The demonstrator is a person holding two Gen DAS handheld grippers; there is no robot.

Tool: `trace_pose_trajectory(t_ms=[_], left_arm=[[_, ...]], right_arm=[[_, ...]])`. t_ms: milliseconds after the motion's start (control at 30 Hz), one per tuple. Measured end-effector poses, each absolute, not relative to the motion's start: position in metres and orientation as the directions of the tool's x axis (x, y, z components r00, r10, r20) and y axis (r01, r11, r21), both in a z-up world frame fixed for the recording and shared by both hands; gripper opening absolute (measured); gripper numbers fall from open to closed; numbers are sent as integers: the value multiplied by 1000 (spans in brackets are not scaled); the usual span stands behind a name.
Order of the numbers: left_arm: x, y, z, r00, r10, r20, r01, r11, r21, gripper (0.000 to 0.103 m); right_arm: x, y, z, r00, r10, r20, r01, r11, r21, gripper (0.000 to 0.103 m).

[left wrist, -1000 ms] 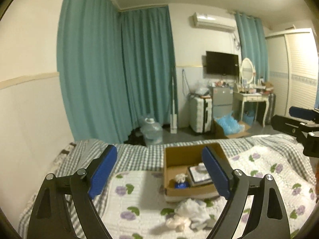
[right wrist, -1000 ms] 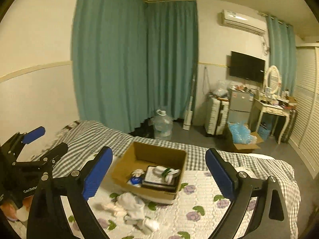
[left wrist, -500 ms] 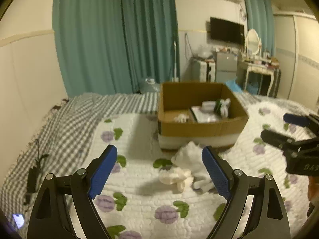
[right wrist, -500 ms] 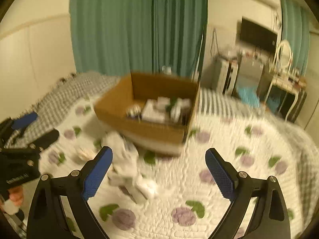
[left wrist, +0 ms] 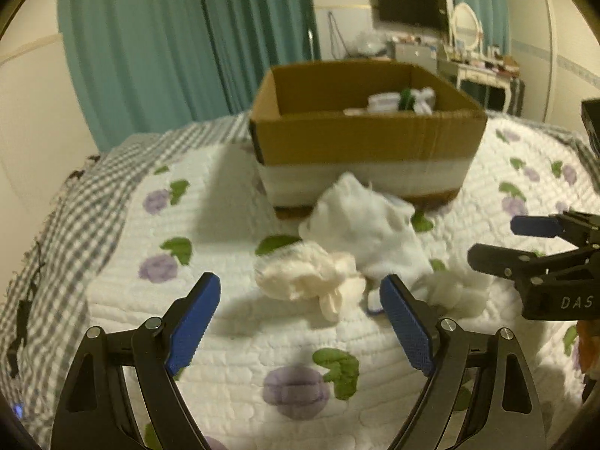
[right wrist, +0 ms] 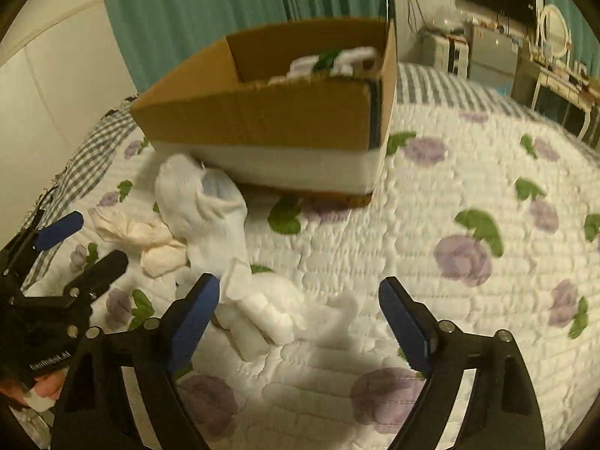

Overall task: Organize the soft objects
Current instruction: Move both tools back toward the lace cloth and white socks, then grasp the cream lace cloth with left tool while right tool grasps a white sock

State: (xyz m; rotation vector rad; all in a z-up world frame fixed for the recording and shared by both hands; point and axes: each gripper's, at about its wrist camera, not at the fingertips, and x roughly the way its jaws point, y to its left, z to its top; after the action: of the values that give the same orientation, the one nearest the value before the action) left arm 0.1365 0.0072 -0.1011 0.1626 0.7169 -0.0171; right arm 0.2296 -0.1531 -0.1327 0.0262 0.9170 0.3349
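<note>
A heap of socks lies on the flowered quilt in front of a cardboard box (left wrist: 363,142). In the left wrist view a crumpled cream sock (left wrist: 311,281) sits just ahead of my left gripper (left wrist: 300,322), which is open and empty. A larger white sock (left wrist: 371,232) rests behind it, against the box. My right gripper (right wrist: 300,311) hangs low over a bunched white sock (right wrist: 258,311) that lies between its fingers, nearer the left one. Its jaws are closing, and the pads are clear of the sock. Inside the box (right wrist: 262,112) lie white and green soft things.
The white quilt (right wrist: 450,195) with purple flowers spreads to the right. A grey checked blanket (left wrist: 75,202) covers the bed's left side. Teal curtains, a dressing table and a television stand beyond the bed. Each gripper shows in the other's view.
Both grippers have come down from a high view of the room to just above the quilt, close to the sock heap. The right gripper's fingers stand slightly narrower than before.
</note>
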Motion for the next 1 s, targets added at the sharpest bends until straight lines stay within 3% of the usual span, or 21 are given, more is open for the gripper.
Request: trace_pose_trajectory(t_ms=[167,267,700,733,800,867,1000], left_arm=[[145,9,-117,723,27,-691,89,987,132,88],[149,13,-122,707,10,-707,96,989,110,87],[172,20,-141,681,6,-732,101,990,102,84],[176,20,-144,675,5,-737,105,989,102,75],[181,19,-149,663,-6,-748,116,989,96,68],[183,17,-152,658,-25,-752,137,987,88,44],[179,16,-150,662,-68,-746,173,983,65,33]], right_arm=[[235,-147,-154,493,308,-814,-272,943,191,71],[237,-154,-151,490,364,-792,-262,928,265,37],[234,-169,-125,597,300,-744,-230,952,200,33],[233,-171,-127,597,299,-744,-225,953,202,33],[234,-173,-129,592,293,-751,-214,955,204,33],[234,-173,-130,593,290,-752,-209,956,204,33],[231,-169,-128,600,278,-750,-218,959,181,33]])
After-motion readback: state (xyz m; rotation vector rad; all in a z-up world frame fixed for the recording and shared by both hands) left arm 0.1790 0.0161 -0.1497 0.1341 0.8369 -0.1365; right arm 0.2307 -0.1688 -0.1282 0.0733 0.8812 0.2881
